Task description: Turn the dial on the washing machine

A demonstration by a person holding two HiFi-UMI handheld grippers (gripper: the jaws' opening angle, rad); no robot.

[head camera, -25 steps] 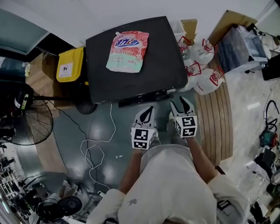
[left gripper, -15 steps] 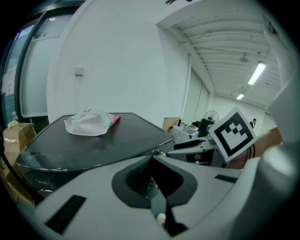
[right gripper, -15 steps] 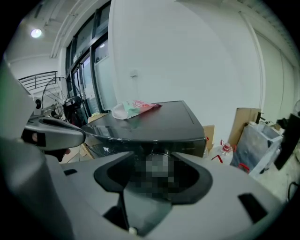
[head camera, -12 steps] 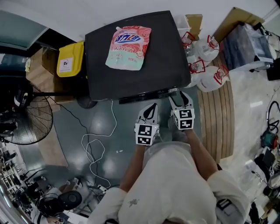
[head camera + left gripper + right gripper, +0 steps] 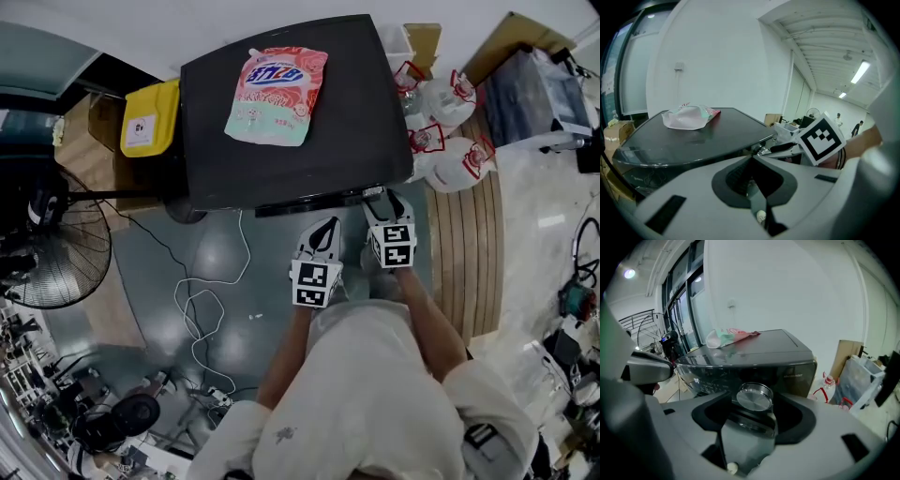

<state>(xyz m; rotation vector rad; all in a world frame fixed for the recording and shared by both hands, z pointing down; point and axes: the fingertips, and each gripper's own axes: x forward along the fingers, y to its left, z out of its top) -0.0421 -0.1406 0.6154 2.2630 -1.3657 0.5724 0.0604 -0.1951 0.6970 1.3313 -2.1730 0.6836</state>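
While right gripper jaws opening round one dial, seemingly clear.

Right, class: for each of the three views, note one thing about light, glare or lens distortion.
Head view: the wide lens bows the edges of the washing machine, and the floor carries soft glare. Left gripper view: dark rounded corners, a ceiling strip light burnt out white. Right gripper view: the dial shows a metallic sheen; the frame's rim fades to black.

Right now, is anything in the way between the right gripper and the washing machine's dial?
No, nothing visible is in the way. The dial sits right between the right gripper's opening jaws, on the washing machine's front.
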